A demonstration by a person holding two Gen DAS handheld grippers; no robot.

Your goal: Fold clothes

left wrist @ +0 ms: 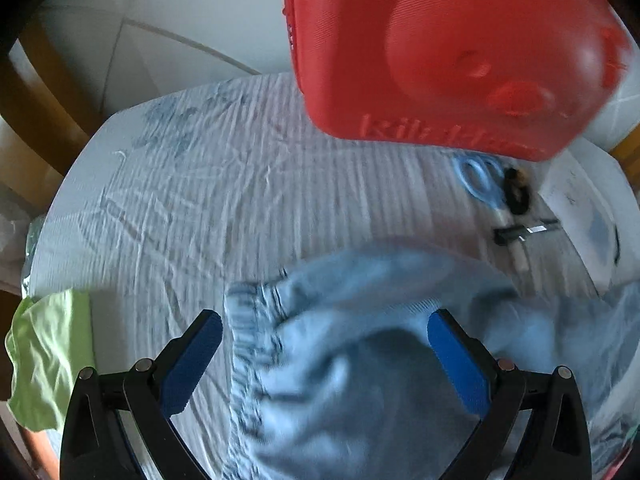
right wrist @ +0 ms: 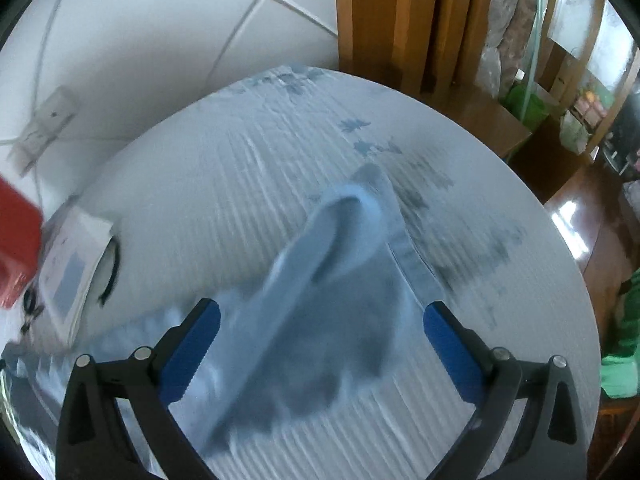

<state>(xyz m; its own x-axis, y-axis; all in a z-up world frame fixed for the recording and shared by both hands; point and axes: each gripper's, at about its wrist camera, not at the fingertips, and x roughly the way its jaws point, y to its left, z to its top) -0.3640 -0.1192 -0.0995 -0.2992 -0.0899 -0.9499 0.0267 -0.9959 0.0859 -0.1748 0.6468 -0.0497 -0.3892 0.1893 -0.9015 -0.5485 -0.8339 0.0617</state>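
A light blue garment (left wrist: 360, 360) with a gathered elastic waistband lies crumpled on the white ribbed tablecloth (left wrist: 200, 200). My left gripper (left wrist: 324, 332) is open, its blue pads on either side of the garment, above it. In the right wrist view the same blue garment (right wrist: 320, 300) lies in a blurred heap with a strap-like part reaching away. My right gripper (right wrist: 320, 320) is open over it. The red body of the other gripper (left wrist: 440, 48) fills the upper right of the left wrist view.
A light green cloth (left wrist: 44, 360) hangs at the table's left edge. Blue-handled scissors (left wrist: 476, 180), a black hair tie (left wrist: 518, 196) and a booklet (left wrist: 580, 208) lie at the right. The booklet also shows in the right wrist view (right wrist: 76, 264). Wooden chairs (right wrist: 420, 20) stand beyond the table.
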